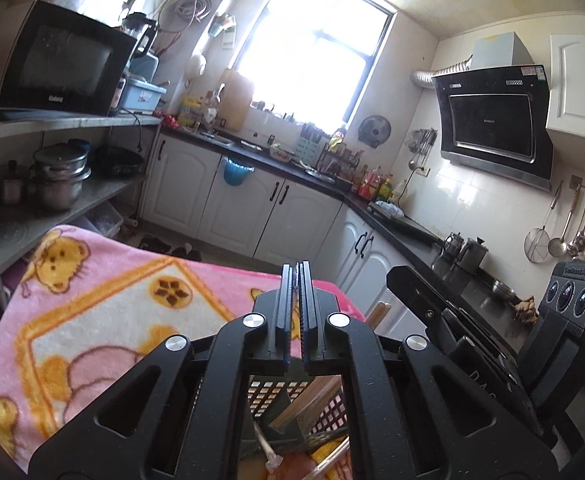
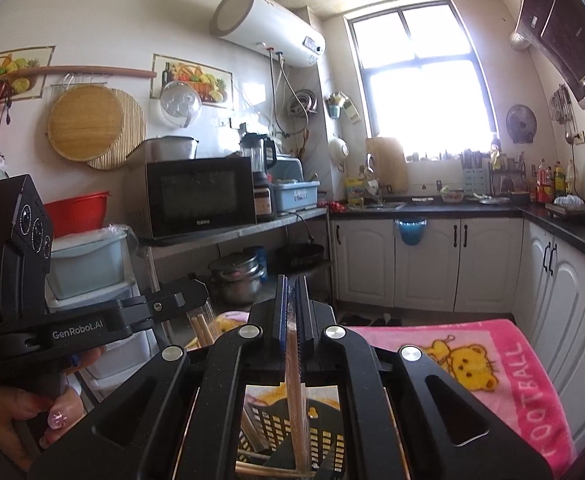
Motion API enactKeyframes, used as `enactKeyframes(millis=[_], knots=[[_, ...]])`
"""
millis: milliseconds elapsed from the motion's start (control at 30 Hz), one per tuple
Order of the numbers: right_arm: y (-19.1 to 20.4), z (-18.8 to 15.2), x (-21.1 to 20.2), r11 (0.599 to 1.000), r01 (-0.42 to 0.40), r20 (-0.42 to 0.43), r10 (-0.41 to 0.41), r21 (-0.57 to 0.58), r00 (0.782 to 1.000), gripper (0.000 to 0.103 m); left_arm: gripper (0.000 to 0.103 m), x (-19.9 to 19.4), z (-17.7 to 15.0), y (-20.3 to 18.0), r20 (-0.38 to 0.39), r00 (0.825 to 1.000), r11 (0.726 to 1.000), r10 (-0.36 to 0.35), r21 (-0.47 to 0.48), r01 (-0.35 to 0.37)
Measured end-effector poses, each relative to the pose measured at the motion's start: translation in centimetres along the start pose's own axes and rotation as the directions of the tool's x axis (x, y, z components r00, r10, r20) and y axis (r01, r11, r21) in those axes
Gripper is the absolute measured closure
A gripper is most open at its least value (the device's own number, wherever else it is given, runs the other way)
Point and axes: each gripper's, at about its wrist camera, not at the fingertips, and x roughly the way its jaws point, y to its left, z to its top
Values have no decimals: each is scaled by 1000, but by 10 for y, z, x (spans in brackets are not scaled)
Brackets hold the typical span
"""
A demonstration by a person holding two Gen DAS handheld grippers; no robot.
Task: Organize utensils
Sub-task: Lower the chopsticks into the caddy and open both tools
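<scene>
My right gripper [image 2: 291, 280] is shut on a wrapped pair of wooden chopsticks [image 2: 295, 392] that hangs down into a black perforated utensil basket [image 2: 268, 428]. My left gripper [image 1: 295, 270] is shut with nothing visible between its pads. The same basket [image 1: 288, 396] shows below it, holding wooden chopsticks [image 1: 316, 396] and other utensils. More chopstick ends [image 2: 202, 330] stick up at the left in the right wrist view. The left gripper's body [image 2: 32, 320] shows there, held by a hand; the right gripper's body [image 1: 492, 352] shows in the left wrist view.
The basket sits on a table covered by a pink bear blanket [image 1: 92, 312], also in the right wrist view [image 2: 492, 368]. A shelf with a microwave [image 2: 200, 196] and pots [image 2: 238, 276] stands at the left. White cabinets [image 2: 424, 264] and a black counter line the far side.
</scene>
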Motion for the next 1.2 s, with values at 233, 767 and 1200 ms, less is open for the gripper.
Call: enactKeyframes(millis=[233, 767, 1200], knots=[[0, -10, 6, 1000, 9, -46, -9, 11, 999, 84, 102, 5, -12, 7, -40, 999, 1000, 11, -16, -11], [-18, -33, -22, 997, 50, -96, -45, 57, 994, 60, 37, -19, -27, 9, -43, 997, 998, 61, 10, -61], [-27, -47, -54, 996, 60, -105, -53, 65, 993, 49, 11, -49, -46, -1, -15, 999, 999, 33, 15, -33]])
